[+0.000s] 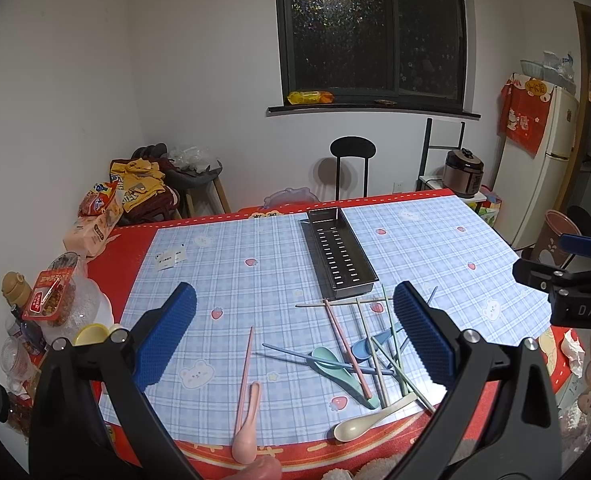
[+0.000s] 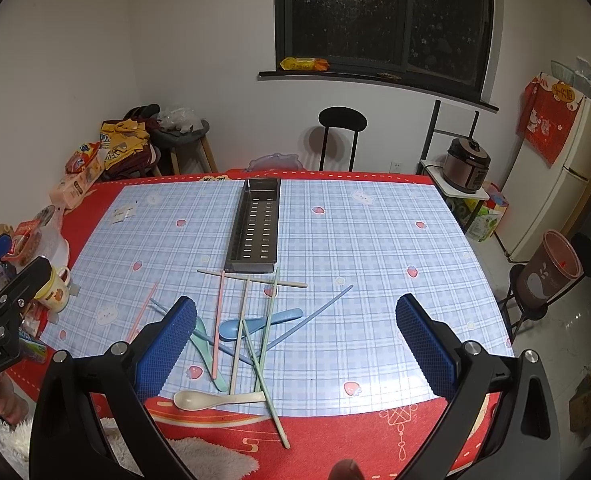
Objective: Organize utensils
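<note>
A dark metal slotted tray (image 1: 337, 254) (image 2: 255, 228) lies mid-table, with nothing in it. In front of it is a loose pile of pastel chopsticks (image 1: 379, 344) (image 2: 241, 320) mixed with a teal spoon (image 1: 335, 366), a blue spoon (image 2: 255, 322) and a cream spoon (image 1: 369, 420) (image 2: 211, 399). A pink spoon (image 1: 246, 436) and a pink chopstick (image 1: 244, 368) lie apart at the near left. My left gripper (image 1: 295, 340) hovers open above the near table edge. My right gripper (image 2: 295, 342) is open too, with the pile under its left finger. Neither holds anything.
The table has a blue plaid mat (image 2: 375, 260) over a red cloth. Jars, snack packs and a mug (image 2: 55, 288) crowd the left edge. A black chair (image 1: 351, 160) stands behind the table; a fridge (image 1: 543, 172), a rice cooker (image 2: 465, 166) and a bin (image 2: 549, 268) stand to the right.
</note>
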